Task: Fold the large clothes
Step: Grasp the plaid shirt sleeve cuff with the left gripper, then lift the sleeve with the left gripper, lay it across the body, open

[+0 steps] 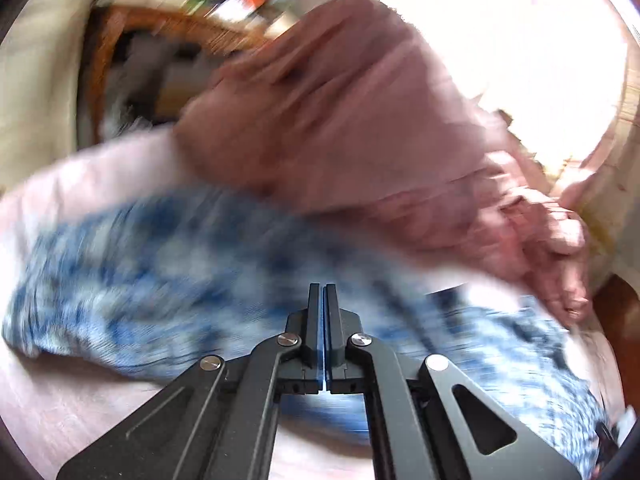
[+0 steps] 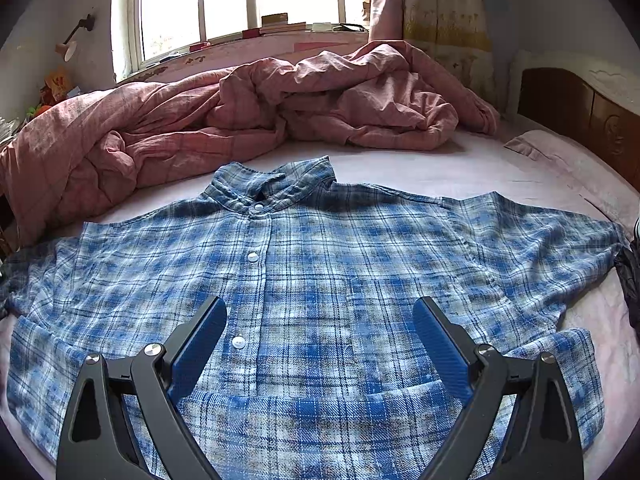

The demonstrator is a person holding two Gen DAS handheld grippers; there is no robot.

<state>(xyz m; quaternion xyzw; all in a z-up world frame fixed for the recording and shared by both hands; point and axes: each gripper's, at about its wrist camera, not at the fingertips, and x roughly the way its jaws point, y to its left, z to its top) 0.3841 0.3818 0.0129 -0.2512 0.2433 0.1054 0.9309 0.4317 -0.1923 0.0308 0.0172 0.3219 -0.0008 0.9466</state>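
We saw the blue plaid shirt (image 2: 320, 280) spread flat, front up, on the pink bed sheet (image 2: 440, 168). Right gripper (image 2: 320, 320) hovered wide open above its lower front; left gripper (image 1: 324, 292) was closed over blurred fabric.

The left wrist view is smeared by motion: the plaid shirt (image 1: 160, 280) shows only as blue-white streaks, and the pink quilt (image 1: 340, 120) beyond it has lost its folds. Whether cloth sits between the pressed-together fingers of the left claw (image 1: 324, 292) cannot be told. Clutter behind the quilt is unreadable. In the right wrist view, the shirt's (image 2: 320, 260) hem runs off the bottom edge, and a dark item (image 2: 631, 280) beside its sleeve is cut by the frame.
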